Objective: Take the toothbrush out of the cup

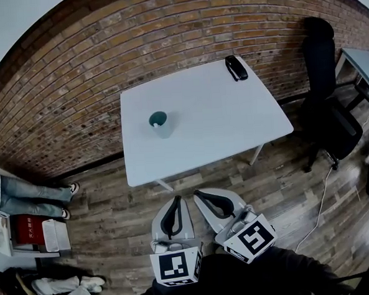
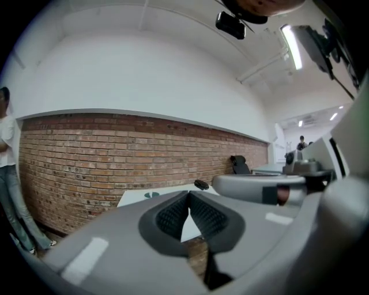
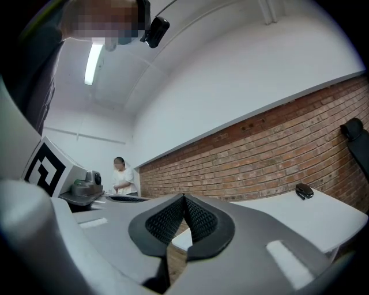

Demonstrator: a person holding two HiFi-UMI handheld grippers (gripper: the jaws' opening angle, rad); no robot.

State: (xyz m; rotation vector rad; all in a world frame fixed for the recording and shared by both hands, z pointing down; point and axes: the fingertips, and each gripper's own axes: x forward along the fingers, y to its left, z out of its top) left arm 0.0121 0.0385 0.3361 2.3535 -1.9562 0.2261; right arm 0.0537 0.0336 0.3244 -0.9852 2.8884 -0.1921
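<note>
standing on the white table (image 1: 220,120), the cup (image 1: 163,129) holds a toothbrush (image 1: 156,123); left gripper (image 2: 187,194) and right gripper (image 3: 184,197) closed, empty.

Grey shells form the left claw (image 1: 174,200) and right claw (image 1: 198,193), with black ribbed pads (image 2: 172,217).

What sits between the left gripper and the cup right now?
Nothing stands there: the head view shows only wooden floor, then bare white tabletop, between the left gripper and the cup. The black object lies off by the far corner.
</note>
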